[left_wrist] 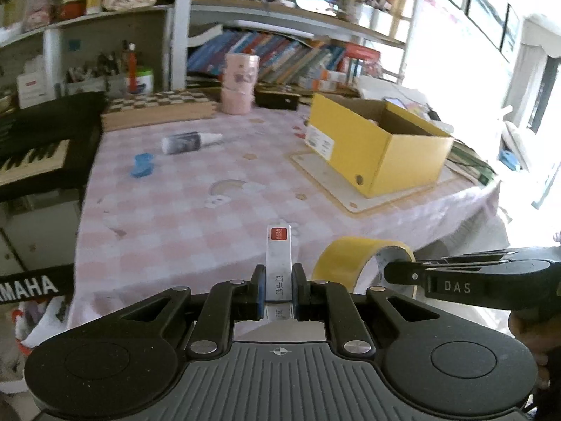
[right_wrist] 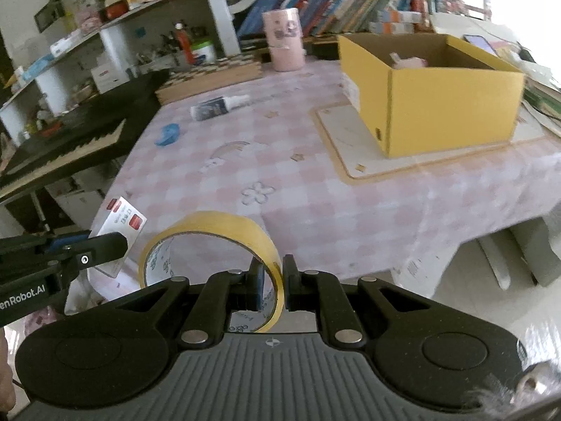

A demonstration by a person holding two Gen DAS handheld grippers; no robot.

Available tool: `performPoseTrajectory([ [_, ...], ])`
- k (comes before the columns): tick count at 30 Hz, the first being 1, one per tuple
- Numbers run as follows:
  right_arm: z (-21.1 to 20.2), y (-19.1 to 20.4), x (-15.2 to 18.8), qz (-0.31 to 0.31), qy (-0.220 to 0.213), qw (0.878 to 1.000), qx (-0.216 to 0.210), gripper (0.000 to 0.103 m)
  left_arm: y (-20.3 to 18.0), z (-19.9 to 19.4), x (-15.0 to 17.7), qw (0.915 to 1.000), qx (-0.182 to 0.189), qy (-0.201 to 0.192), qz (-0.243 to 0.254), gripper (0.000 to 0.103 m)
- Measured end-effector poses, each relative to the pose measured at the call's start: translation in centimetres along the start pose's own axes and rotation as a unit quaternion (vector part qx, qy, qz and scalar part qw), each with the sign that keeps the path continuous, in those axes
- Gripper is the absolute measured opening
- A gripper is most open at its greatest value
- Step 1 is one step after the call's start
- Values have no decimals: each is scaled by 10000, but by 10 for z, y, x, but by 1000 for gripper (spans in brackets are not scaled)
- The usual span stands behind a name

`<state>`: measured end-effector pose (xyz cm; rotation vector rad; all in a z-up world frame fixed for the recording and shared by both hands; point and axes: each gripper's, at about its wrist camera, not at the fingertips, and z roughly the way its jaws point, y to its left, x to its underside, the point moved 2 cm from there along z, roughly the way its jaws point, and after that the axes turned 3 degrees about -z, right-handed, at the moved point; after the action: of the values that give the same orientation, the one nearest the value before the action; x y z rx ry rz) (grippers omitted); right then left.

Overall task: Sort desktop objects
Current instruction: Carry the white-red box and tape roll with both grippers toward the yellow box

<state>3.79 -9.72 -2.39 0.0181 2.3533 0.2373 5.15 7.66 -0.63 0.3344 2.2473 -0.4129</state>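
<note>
Your left gripper [left_wrist: 277, 282] clamps the staple box [left_wrist: 278, 263], long axis pointing far; your right gripper [right_wrist: 270, 280] pinches the upright yellow tape roll [right_wrist: 210, 242], left of the yellow box [right_wrist: 438, 105].

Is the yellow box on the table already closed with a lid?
No, the yellow box stands open at the top, and something pink lies inside it.
</note>
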Motion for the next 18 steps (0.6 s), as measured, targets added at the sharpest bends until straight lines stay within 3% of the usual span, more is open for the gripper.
performPoseTrajectory([
  [12,-28,-36,25,603,-47,9966,560,10,-42,20,-1,9958,666,197,595,13],
  [18,-35,-52,31,887,-86,9936,691,10,-56,27,-3,9932,810,257,800,13],
])
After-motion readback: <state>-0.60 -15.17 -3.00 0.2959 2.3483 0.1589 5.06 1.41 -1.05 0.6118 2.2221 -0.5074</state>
